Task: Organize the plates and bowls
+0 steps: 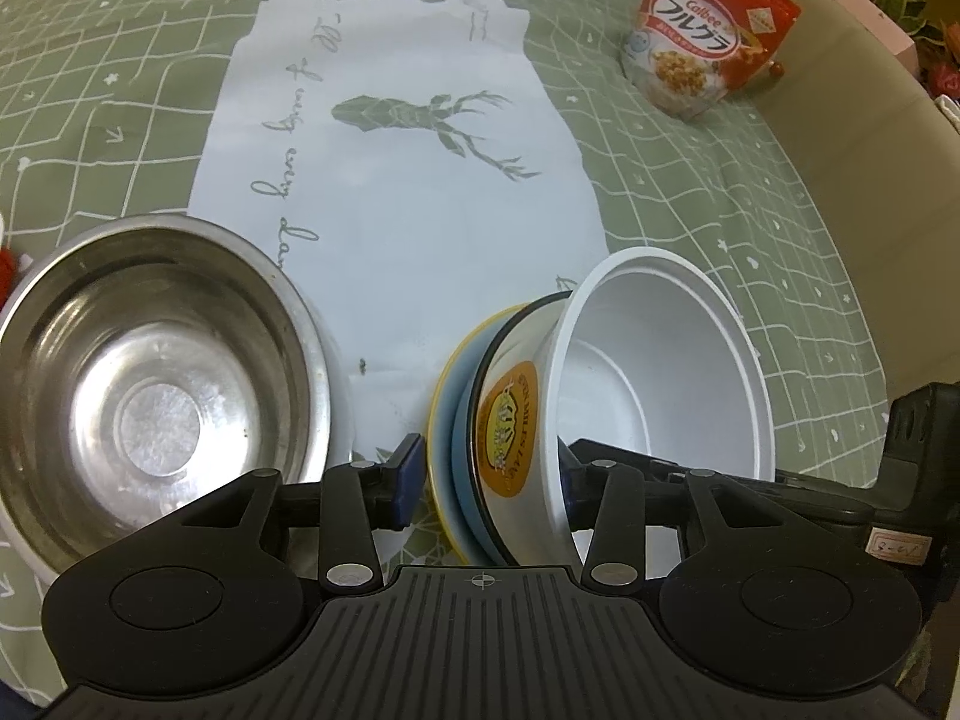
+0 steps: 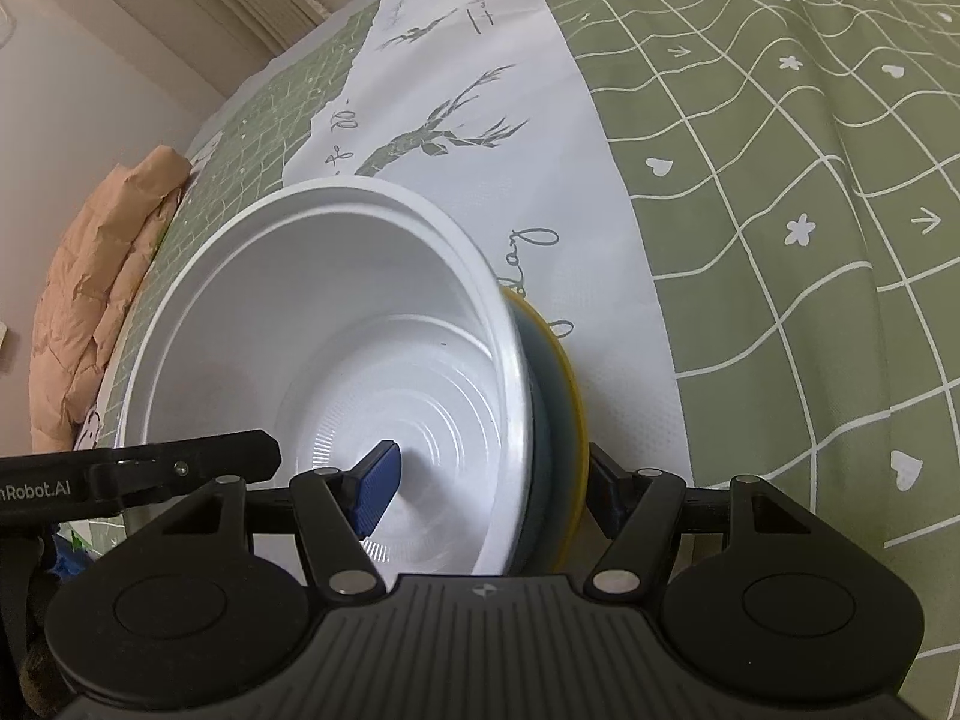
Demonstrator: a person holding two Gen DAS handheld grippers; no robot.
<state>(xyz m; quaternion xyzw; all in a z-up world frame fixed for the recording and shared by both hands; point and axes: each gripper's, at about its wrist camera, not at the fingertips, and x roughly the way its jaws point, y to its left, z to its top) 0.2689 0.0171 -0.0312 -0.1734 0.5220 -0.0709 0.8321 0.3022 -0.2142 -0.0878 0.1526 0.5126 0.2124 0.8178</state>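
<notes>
A white plastic bowl point(image 1: 654, 372) point(image 2: 336, 324) sits nested in a black-rimmed enamel bowl point(image 1: 510, 396) with an orange label. Both rest on a blue plate with a yellow rim point(image 1: 447, 414) point(image 2: 567, 396). The whole stack is tipped up on edge. My right gripper point(image 2: 492, 480) is shut on it, one pad inside the white bowl and the other finger behind the plate. My left gripper point(image 1: 489, 462) straddles the same stack and is open, its blue pad point(image 1: 405, 474) just off the plate's underside. An empty steel bowl point(image 1: 162, 384) stands to the left.
A white deer-print runner point(image 1: 390, 180) lies over the green checked tablecloth point(image 2: 780, 180). A red cereal bag point(image 1: 702, 30) stands at the far right. Crumpled brown paper point(image 2: 102, 276) lies past the table's left edge. Each gripper's black body point(image 1: 900, 468) point(image 2: 120, 474) shows in the other's view.
</notes>
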